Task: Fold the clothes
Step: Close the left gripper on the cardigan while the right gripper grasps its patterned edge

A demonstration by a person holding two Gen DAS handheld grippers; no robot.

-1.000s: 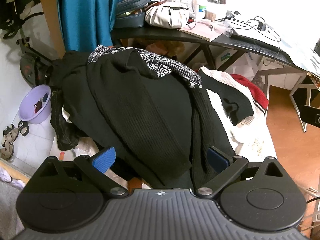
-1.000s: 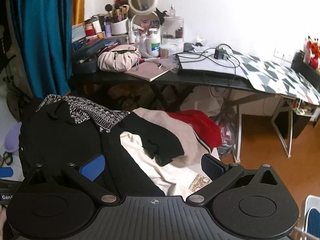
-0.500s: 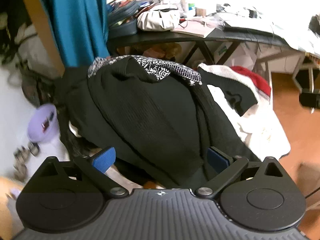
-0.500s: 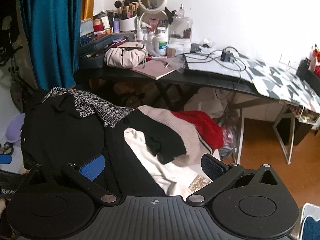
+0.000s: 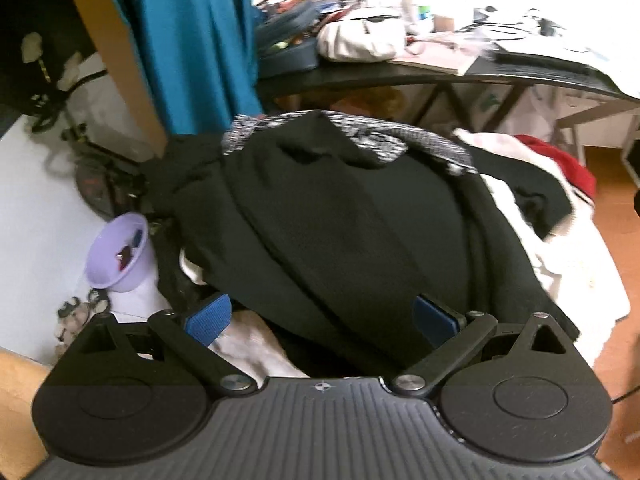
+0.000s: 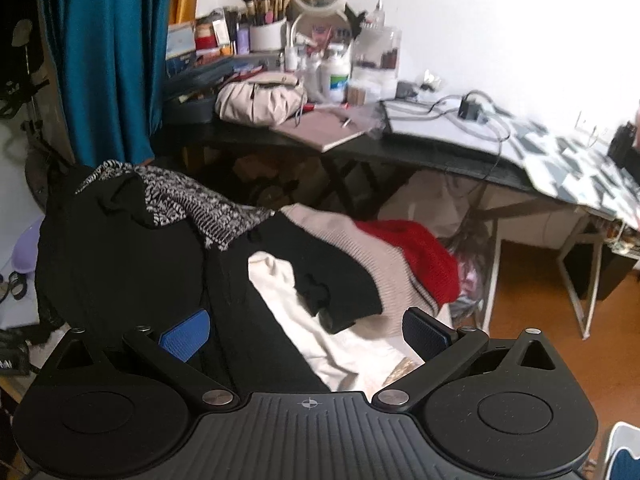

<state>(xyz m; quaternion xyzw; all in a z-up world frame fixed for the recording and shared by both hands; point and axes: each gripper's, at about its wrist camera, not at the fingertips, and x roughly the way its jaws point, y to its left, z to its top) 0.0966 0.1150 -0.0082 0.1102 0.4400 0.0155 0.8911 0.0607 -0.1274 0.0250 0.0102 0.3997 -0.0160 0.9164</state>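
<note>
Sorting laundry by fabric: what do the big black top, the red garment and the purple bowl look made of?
Black top: ribbed knit, matte, judging by fine vertical lines. Red garment: thick fuzzy knit, maybe wool or acrylic. Purple bowl: smooth plastic, likely.

Both grippers open, nothing clamped.
Left gripper (image 5: 322, 318): jaws spread wide, blue pads (image 5: 209, 317) facing inward, empty gap between fingertips. Right gripper (image 6: 305, 331): same wide spread, pads (image 6: 185, 334) clear, fingers level and pointing forward.
</note>
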